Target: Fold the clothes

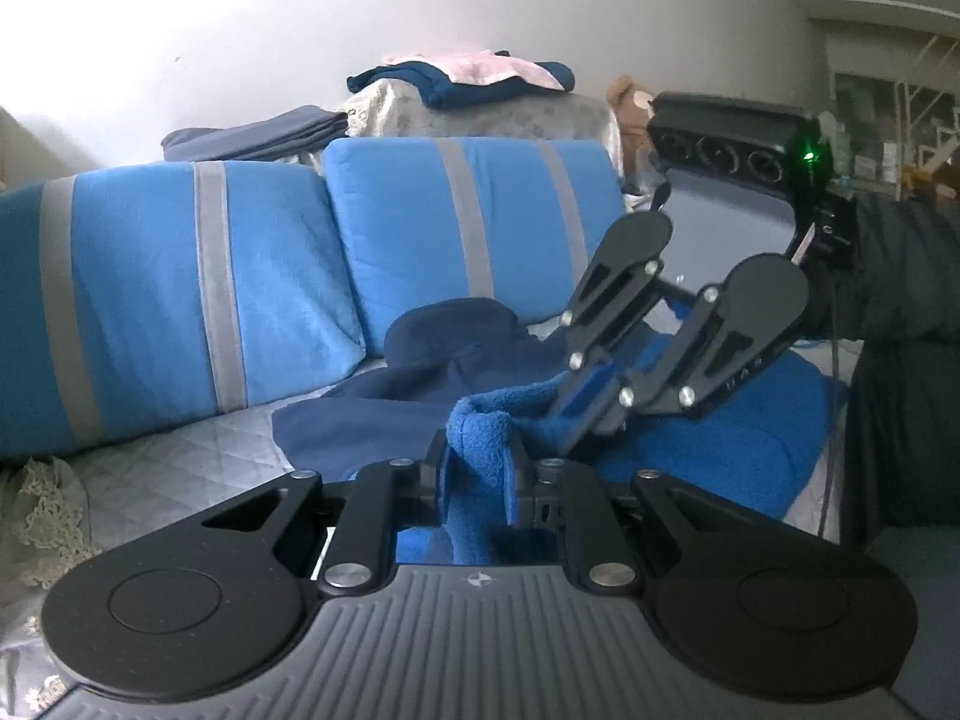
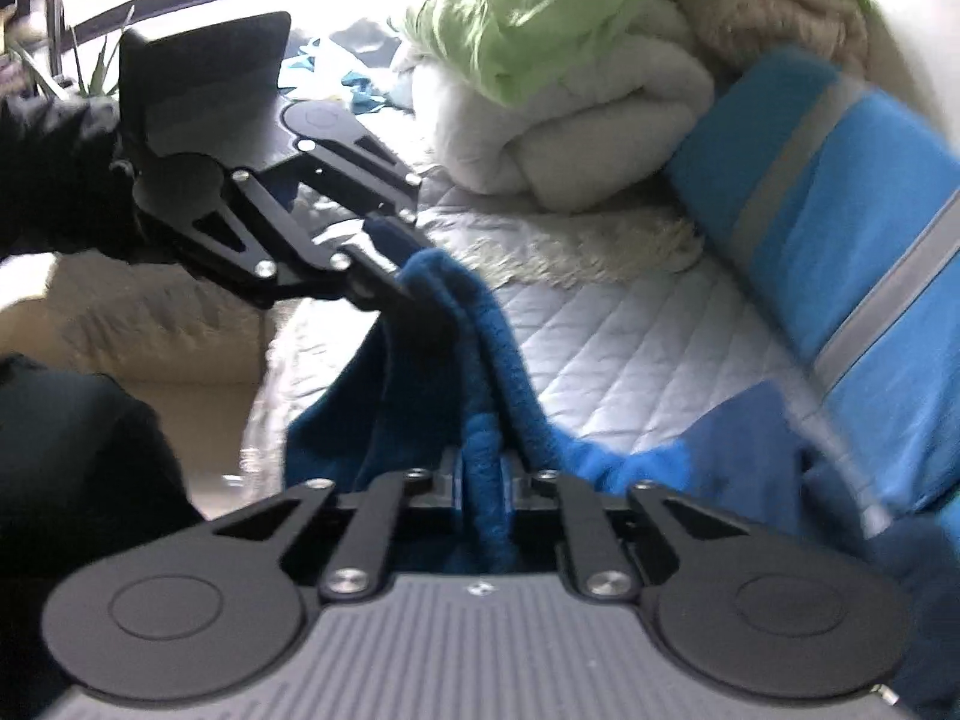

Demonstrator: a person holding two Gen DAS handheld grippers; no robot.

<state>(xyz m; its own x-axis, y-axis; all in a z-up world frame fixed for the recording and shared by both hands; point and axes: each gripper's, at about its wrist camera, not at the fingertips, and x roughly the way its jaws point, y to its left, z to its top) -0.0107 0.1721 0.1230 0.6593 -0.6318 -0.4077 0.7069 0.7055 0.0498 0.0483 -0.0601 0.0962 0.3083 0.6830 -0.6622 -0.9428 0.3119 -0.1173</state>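
A bright blue fleece garment [image 1: 690, 450] lies bunched on the sofa seat, partly over a dark navy garment [image 1: 414, 384]. In the left wrist view my left gripper [image 1: 480, 480] is shut on a raised fold of the fleece. Just beyond it, my right gripper [image 1: 585, 420] reaches down from the right and pinches the same edge. The right wrist view shows the right gripper [image 2: 486, 480] shut on the fleece [image 2: 510, 372], which runs up as a taut ridge to the left gripper [image 2: 408, 294], also clamped on it. A dark sleeve holds each tool.
Blue cushions with grey stripes [image 1: 198, 294] back the sofa, whose seat has a quilted grey cover [image 2: 630, 348]. Folded clothes [image 1: 468, 81] and a teddy bear [image 1: 627, 102] sit on the backrest. White and green duvets [image 2: 570, 90] are piled at the sofa's end.
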